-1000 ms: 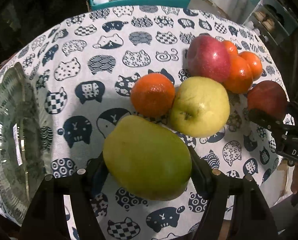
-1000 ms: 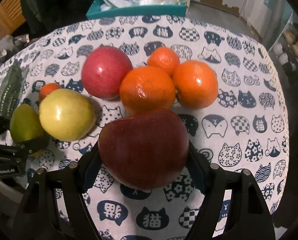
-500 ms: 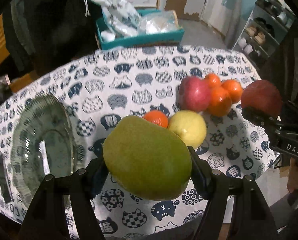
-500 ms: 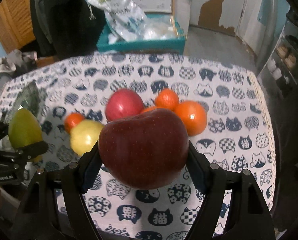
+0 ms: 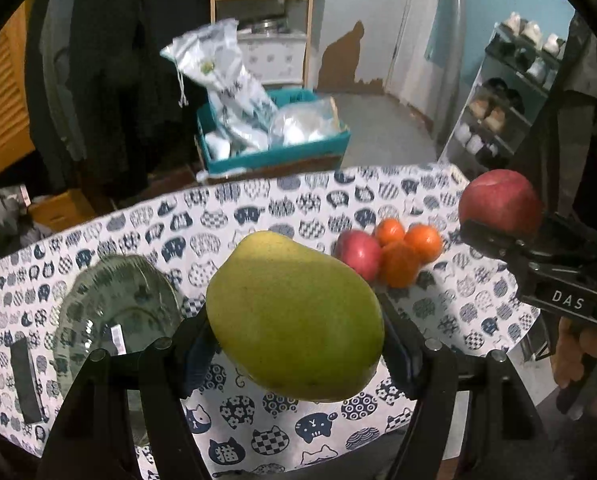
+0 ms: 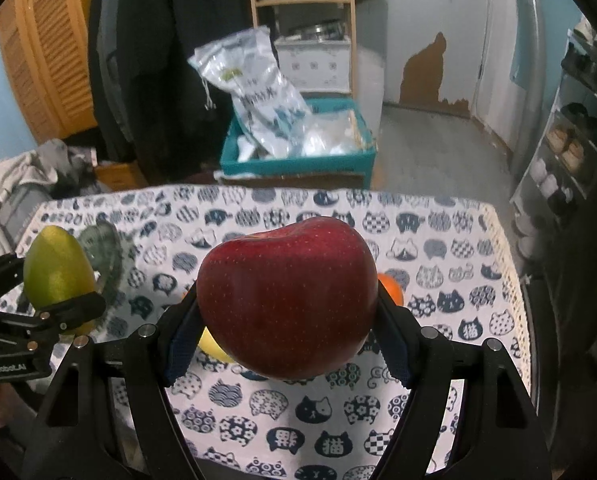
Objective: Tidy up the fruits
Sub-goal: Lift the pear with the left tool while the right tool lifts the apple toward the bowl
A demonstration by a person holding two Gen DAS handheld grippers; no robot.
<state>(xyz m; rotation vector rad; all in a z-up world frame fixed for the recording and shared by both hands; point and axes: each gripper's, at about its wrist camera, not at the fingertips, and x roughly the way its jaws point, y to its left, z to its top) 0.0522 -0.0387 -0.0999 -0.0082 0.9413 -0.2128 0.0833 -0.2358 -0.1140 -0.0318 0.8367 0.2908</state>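
Now the left gripper (image 5: 294, 320) clamps a green mango (image 5: 294, 316), and the right gripper (image 6: 288, 308) clamps a dark red apple (image 6: 288, 300), both clear above the cat-print tablecloth (image 5: 258, 212). A glass plate (image 5: 114, 312) sits near its left edge; a red apple (image 5: 358, 254) and oranges (image 5: 406, 252) cluster rightward, open cloth between.
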